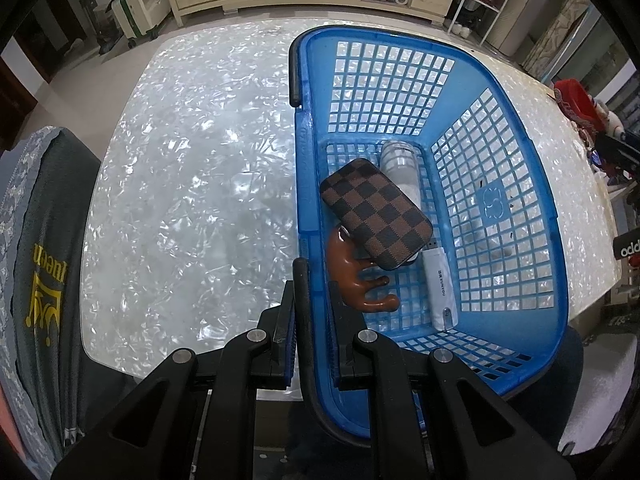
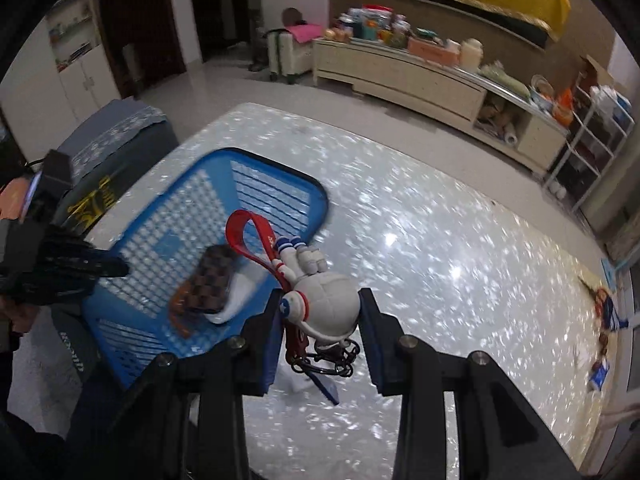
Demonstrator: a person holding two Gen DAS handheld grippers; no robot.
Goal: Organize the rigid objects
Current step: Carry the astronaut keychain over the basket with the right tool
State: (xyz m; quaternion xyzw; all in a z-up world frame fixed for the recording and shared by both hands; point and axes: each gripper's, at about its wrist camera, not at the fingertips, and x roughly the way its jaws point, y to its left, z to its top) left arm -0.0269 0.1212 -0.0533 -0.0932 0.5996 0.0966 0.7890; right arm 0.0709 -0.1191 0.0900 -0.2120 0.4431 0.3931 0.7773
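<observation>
A blue lattice basket (image 1: 558, 240) stands on the pearly table top. Inside lie a brown checkered case (image 1: 376, 212), a white bottle (image 1: 400, 168), a brown wooden massager (image 1: 352, 276) and a white tube (image 1: 440, 288). My left gripper (image 1: 316, 312) is shut on the basket's black handle (image 1: 304, 288) at the near left rim. In the right wrist view my right gripper (image 2: 320, 312) is shut on a white astronaut keychain (image 2: 328, 300) with a red strap (image 2: 240, 232), held above the table to the right of the basket (image 2: 280, 168). The left gripper (image 2: 116, 268) shows blurred at the basket's left side.
A person's dark shirt with yellow print (image 1: 44, 280) is at the table's left edge. Small toys (image 2: 608, 308) lie at the table's far right edge. A red object (image 1: 576, 100) sits beyond the basket. A long cream cabinet (image 2: 400, 76) stands behind the table.
</observation>
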